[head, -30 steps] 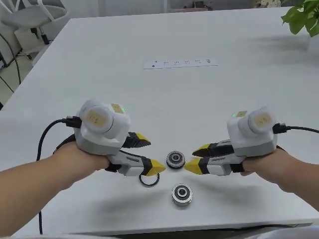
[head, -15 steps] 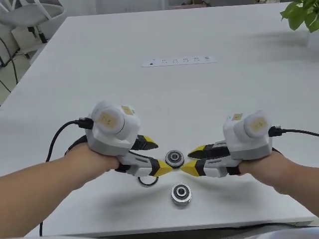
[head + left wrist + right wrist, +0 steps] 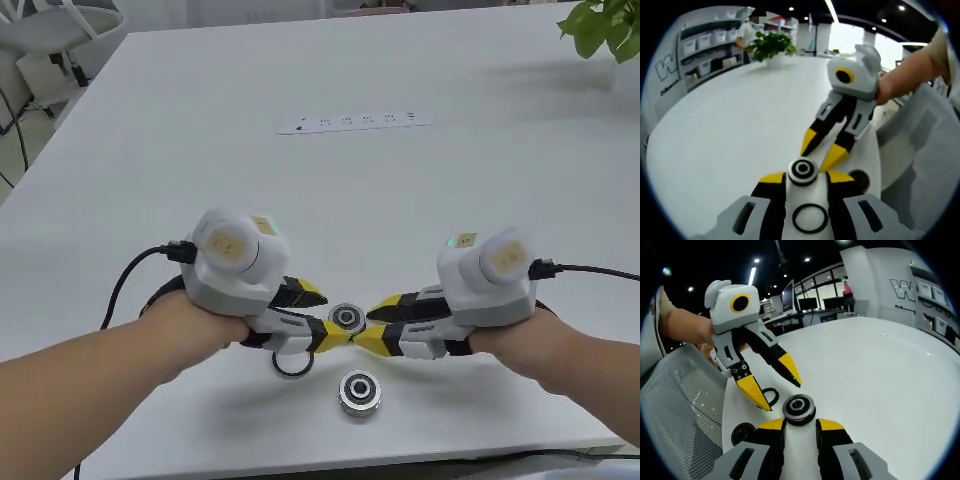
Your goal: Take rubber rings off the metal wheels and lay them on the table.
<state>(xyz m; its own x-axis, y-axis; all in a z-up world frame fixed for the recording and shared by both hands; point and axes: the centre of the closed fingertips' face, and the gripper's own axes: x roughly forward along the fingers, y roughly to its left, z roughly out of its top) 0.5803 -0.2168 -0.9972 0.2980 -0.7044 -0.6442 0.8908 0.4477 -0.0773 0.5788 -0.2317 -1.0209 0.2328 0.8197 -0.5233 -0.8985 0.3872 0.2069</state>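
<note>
- Your left gripper [image 3: 328, 316] stood with jaws spread above a loose rubber ring [image 3: 292, 363] on the white table [image 3: 420, 190].
- A metal wheel [image 3: 346, 318] sat between both grippers' yellow tips.
- Your right gripper [image 3: 367, 323] was likewise spread, with a second wheel [image 3: 359, 392] lying nearer you.

Far metal wheel [image 3: 346, 318] and near metal wheel [image 3: 360, 391] flat, black rubber ring [image 3: 294, 372] loose beside them

Letter "W" [image 3: 901, 287] on wall [image 3: 871, 271]
</note>
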